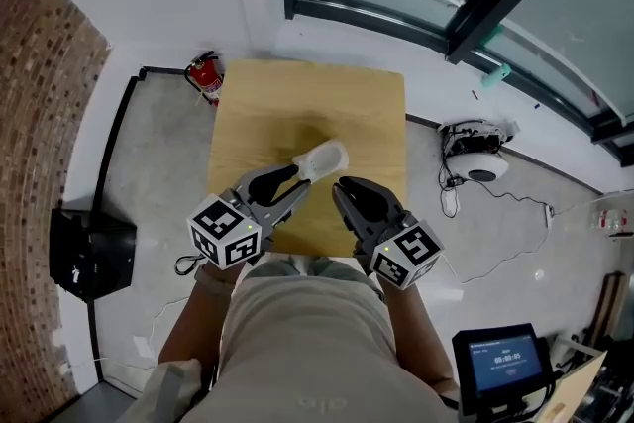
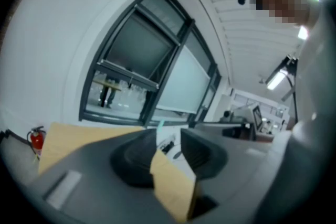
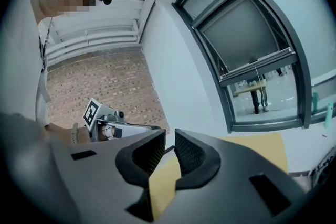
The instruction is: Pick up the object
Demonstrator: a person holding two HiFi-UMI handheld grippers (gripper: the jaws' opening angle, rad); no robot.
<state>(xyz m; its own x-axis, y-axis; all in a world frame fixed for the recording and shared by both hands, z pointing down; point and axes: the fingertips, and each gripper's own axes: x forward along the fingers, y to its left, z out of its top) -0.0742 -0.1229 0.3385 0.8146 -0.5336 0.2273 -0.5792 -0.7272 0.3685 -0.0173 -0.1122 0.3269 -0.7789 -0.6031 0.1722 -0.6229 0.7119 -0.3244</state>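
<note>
I'm holding the left gripper [image 1: 290, 181] low over the near part of the table [image 1: 297, 104], angled forward and to the right. Its jaws are standing moderately apart with nothing between them, only tabletop and floor showing in the gap. The white object [image 1: 325, 158] is lying on the table just past that gripper's tips, and I can't tell whether it's touching them, while to its right I'm keeping the right gripper [image 1: 349, 189] near the front edge, pointing forward, jaws parted only narrowly and gripping nothing.
</note>
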